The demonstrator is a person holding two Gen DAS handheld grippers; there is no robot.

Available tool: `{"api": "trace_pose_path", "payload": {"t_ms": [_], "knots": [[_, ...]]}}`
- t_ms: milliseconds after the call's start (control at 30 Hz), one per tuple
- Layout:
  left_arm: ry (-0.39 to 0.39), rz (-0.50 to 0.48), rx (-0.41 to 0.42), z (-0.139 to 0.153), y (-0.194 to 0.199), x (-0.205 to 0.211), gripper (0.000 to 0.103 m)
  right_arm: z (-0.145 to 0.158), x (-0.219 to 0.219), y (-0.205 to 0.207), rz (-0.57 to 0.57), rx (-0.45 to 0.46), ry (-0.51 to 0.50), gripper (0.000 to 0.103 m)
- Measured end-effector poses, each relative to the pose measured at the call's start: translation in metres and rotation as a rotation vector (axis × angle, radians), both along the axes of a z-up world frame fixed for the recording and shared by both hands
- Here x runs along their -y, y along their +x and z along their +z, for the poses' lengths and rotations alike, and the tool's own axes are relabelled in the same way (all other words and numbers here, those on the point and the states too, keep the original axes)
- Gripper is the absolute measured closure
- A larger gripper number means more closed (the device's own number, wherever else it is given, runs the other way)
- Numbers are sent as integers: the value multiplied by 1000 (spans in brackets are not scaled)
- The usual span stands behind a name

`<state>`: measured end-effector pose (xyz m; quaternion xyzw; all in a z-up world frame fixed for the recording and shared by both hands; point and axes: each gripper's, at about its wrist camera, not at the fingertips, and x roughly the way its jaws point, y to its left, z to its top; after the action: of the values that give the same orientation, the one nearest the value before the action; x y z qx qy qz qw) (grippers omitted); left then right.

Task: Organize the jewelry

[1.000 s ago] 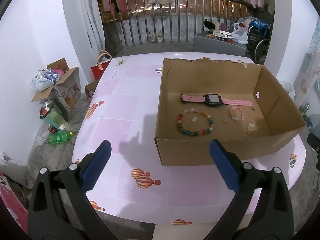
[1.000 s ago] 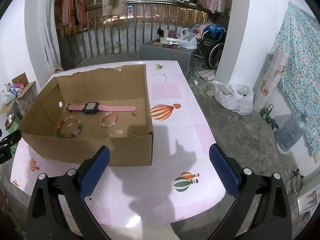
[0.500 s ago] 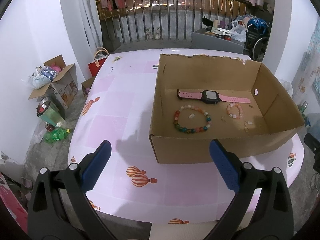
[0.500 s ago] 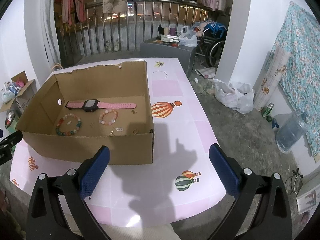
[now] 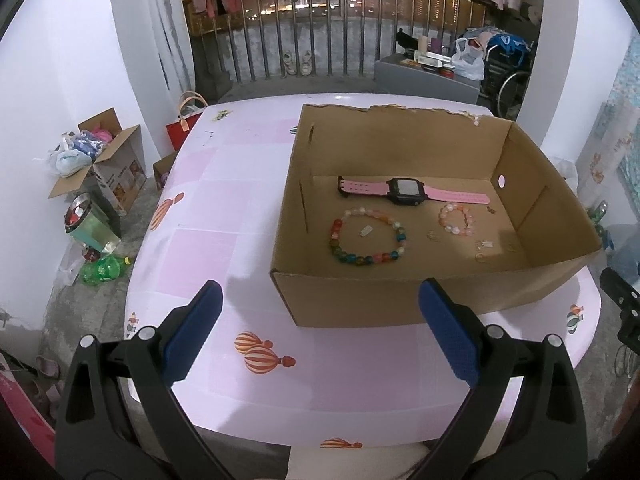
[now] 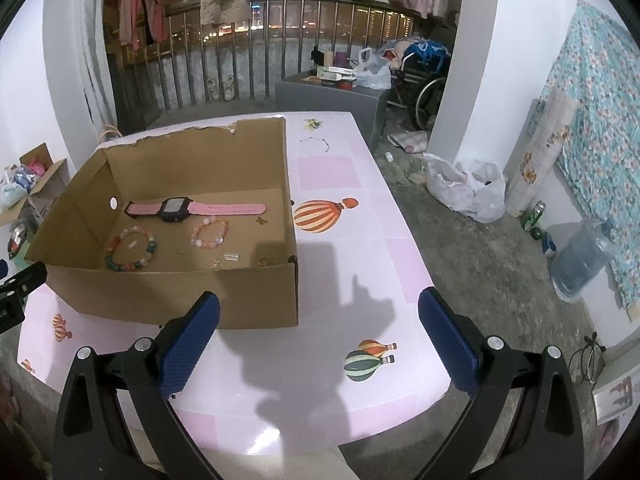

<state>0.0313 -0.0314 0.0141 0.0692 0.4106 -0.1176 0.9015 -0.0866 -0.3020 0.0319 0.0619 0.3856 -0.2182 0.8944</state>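
Cardboard box [image 5: 400, 304] on worktop [image 5: 224, 208] holds pink watch [image 5: 404, 191], two bead bracelets [image 5: 368, 236]; my left gripper [image 5: 320, 332] and right gripper [image 6: 320, 332], jaws released, empty, should descend squarely over one piece.

Matt cardboard box [image 5: 420, 296]; glossy beaded bracelet [image 5: 367, 236].
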Motion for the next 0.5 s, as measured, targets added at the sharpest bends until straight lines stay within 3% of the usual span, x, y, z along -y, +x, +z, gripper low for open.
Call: {"api": "trace_pose_path", "payload": {"t_ms": [500], "knots": [[1, 0, -3, 0, -1, 3, 8, -2, 2, 2, 0, -6, 6, 6]]}}
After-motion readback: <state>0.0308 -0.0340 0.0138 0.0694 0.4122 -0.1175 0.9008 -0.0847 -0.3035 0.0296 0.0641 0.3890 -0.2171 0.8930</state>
